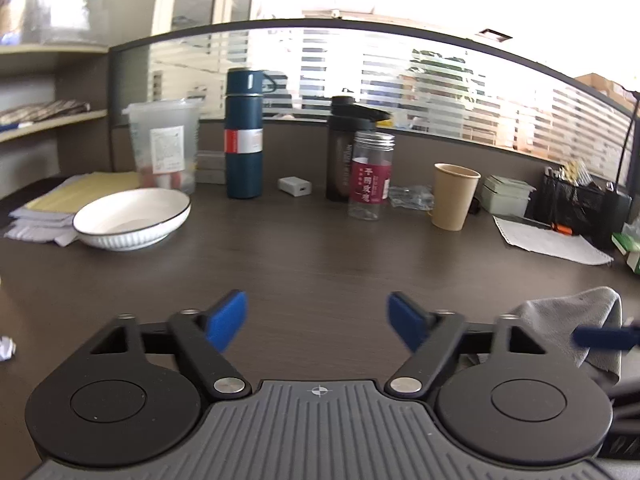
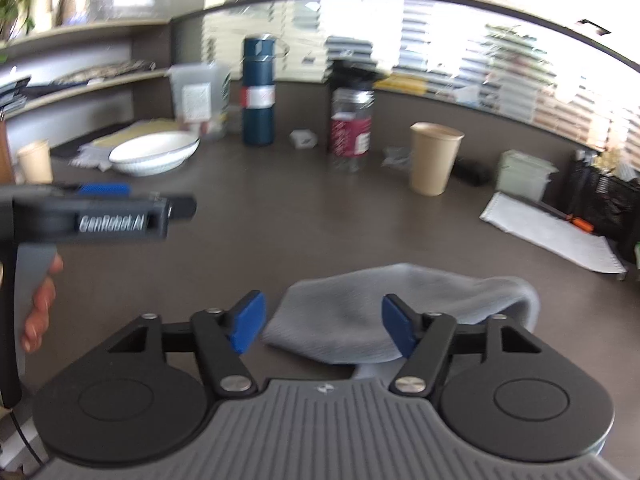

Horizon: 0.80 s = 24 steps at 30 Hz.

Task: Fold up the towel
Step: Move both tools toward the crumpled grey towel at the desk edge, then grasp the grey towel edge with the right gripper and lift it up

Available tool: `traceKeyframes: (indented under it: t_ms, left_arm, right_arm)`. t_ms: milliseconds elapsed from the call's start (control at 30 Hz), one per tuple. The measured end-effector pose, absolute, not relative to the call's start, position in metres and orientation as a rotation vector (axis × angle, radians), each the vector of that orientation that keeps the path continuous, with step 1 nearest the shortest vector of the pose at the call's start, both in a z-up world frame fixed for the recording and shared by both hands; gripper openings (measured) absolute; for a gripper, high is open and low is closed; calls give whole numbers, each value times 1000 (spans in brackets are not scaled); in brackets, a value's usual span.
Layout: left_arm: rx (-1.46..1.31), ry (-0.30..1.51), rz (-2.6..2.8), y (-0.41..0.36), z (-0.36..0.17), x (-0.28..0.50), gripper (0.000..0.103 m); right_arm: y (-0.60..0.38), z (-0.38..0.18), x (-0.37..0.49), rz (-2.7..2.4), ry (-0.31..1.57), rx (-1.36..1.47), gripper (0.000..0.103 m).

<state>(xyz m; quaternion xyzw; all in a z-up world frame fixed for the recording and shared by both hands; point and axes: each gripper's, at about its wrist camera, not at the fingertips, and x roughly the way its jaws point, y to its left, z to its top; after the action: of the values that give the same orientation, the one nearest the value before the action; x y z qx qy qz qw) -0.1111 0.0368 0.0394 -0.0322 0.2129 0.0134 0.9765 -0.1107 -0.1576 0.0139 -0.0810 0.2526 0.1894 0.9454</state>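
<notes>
Dark wood-grain desk (image 1: 320,264) noted beneath everything, backed by a partition with striped glass. Grey towel (image 2: 400,312) found bunched in a loose heap on the desk, at 6 o'clock in the right wrist view and at 4 o'clock in the left wrist view (image 1: 576,320).

Right hand-held gripper (image 2: 324,326) recorded released: blue pads apart, the towel lying between and just beyond them, no pad seen pressing on the cloth. Left hand-held gripper (image 1: 316,320) likewise released, blue pads apart over bare desk, nothing between them; seen also side-on at 9 o'clock in the right wrist view, with a hand (image 2: 38,304) on its grey handle.

Further items, left wrist view:
- White bowl with dark rim (image 1: 132,218) at 9 o'clock, next to stacked papers (image 1: 60,204).
- Clear lidded container (image 1: 164,148) behind the bowl.
- Dark blue flask (image 1: 244,136) at 11 o'clock, upright.
- Black bottle (image 1: 340,148) at 12 o'clock, with a clear jar with red label (image 1: 370,176) just in front.
- Tan paper cup (image 1: 454,196) at 2 o'clock, upright.
- White cloth or sheet (image 1: 548,240) flat at 3 o'clock.
- Small white adapter (image 1: 295,185) between flask and bottle.
</notes>
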Motion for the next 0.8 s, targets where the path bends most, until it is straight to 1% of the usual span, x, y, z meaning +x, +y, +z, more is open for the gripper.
traceKeyframes:
  t_ms: [167,367,433,467,500,533,667,800]
  left_arm:
    - [-58,429,1,34,37,-113,78]
    - [-55,424,-30,30,36,-115,82]
    - [-52,423,-33,29,36,-117,82]
    - [-52,424,-35,29,36,-117,82]
    - [-53,426,-39,28,35,-116,82]
    - [-55,429,-43,28,35,-116,82]
    - [-46,444,-63,22,31,-115,82]
    - [-20,464,-135,3,26,-118,82]
  right_arm:
    - [-144,8,-113,407,543,-204,57]
    - [-135,1,-106,400,588,-236,42]
    - [-134,-3,-103,394,598,-232,35]
    - [-135,-3,-102,394,599,-228,31]
    - [-135,-3,-101,389,602,-227,14]
    - [-135,-3,-100,379,602,-230,5]
    - [-141,0,-98,363,568,-217,4]
    - [-156,19,-96,342,516,-177,4]
